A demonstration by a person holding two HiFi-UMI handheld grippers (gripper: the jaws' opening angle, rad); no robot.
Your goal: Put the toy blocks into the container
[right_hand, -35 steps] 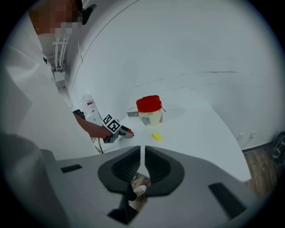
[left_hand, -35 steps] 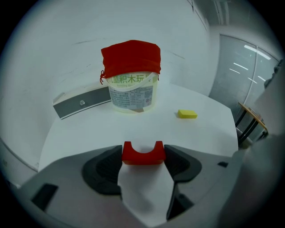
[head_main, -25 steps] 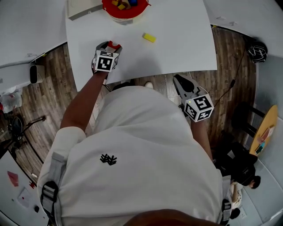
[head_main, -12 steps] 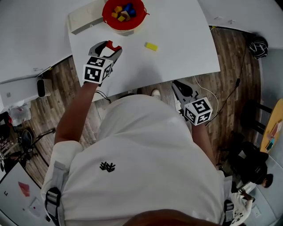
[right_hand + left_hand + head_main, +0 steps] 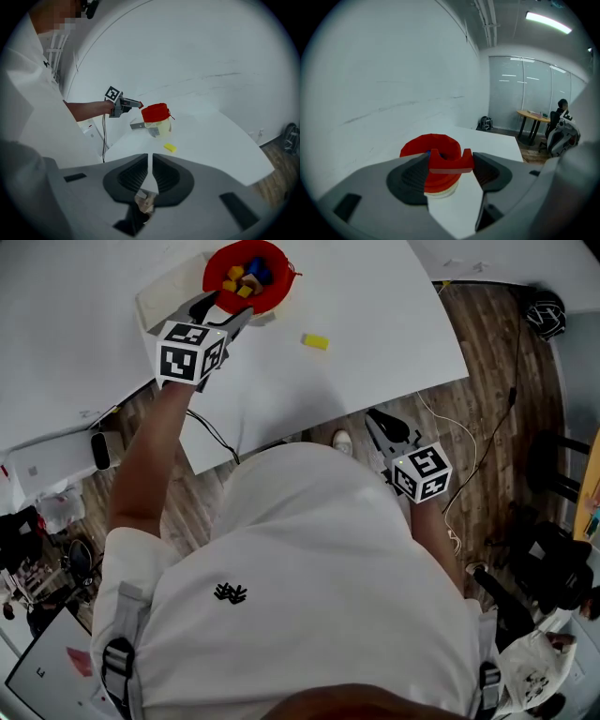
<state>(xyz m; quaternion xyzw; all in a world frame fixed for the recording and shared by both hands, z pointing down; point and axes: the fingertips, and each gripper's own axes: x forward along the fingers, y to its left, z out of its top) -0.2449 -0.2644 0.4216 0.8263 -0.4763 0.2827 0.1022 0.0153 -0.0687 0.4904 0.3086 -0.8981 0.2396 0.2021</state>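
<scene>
At far left, the left gripper has its jaws clamped on 1 red arch block, at the near rim of the red container, which holds several coloured blocks. Centre: 1 yellow block lies on the white table, apart from the container. Right: the right gripper, jaws together and empty, is beyond the table edge.

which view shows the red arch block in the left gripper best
The left gripper view: the red arch-shaped toy block sits close up, clamped between the jaws. The right gripper view shows it as a distant red speck; the head view barely separates it from the red container.
</scene>
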